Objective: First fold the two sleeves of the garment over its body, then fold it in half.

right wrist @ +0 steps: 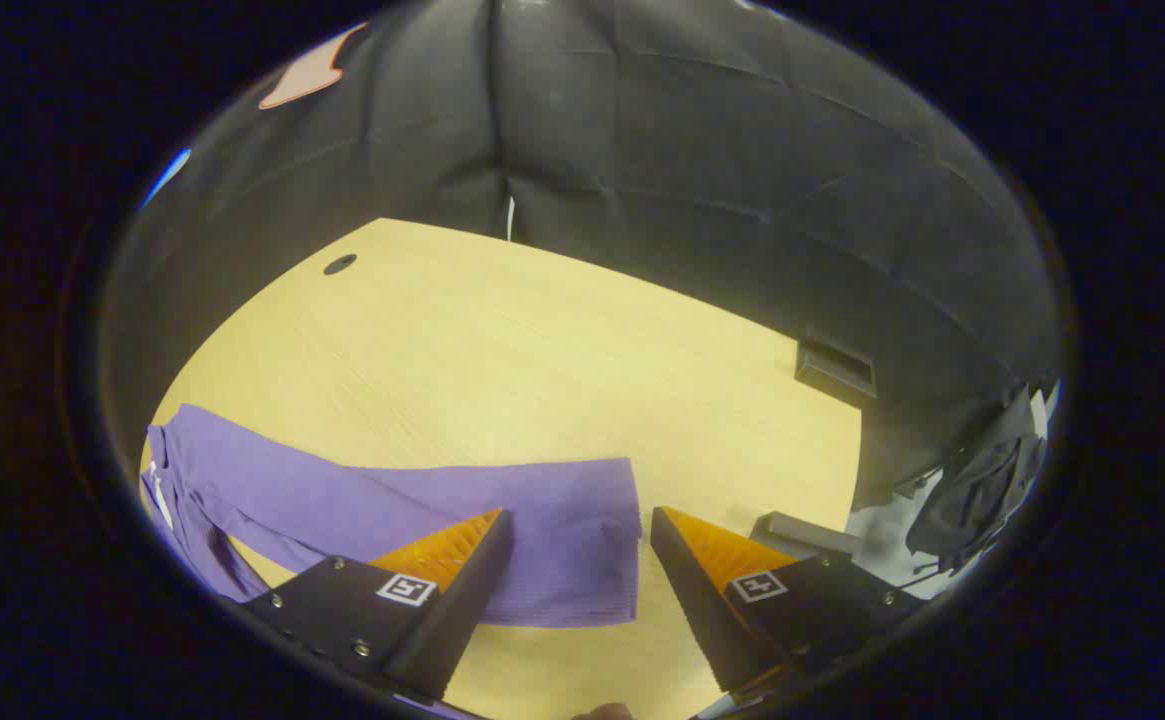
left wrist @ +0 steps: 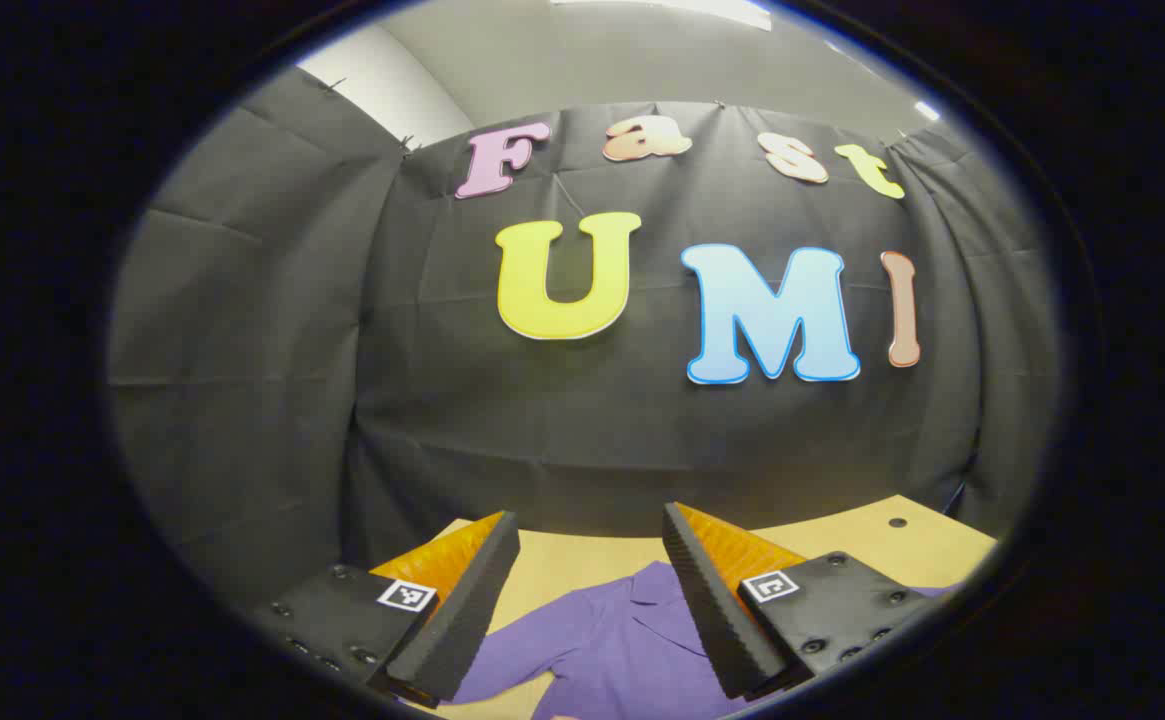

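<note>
A purple collared garment (left wrist: pixel 607 645) lies flat on the light wooden table (left wrist: pixel 582 565). In the left gripper view its collar and one shoulder show between and below my left gripper (left wrist: pixel 590 530), which is open and held above the cloth. In the right gripper view one long purple sleeve (right wrist: pixel 422 510) stretches across the table (right wrist: pixel 502 340), its cuff end lying between the fingers of my right gripper (right wrist: pixel 580 528). That gripper is open too and hovers above the cuff, gripping nothing.
The black cloth wall (left wrist: pixel 562 420) closes the table's far side. A round cable hole (right wrist: pixel 339 264) sits near the table's far corner and a dark rectangular slot (right wrist: pixel 834 370) at its right edge. Dark gear (right wrist: pixel 982 480) hangs beyond that edge.
</note>
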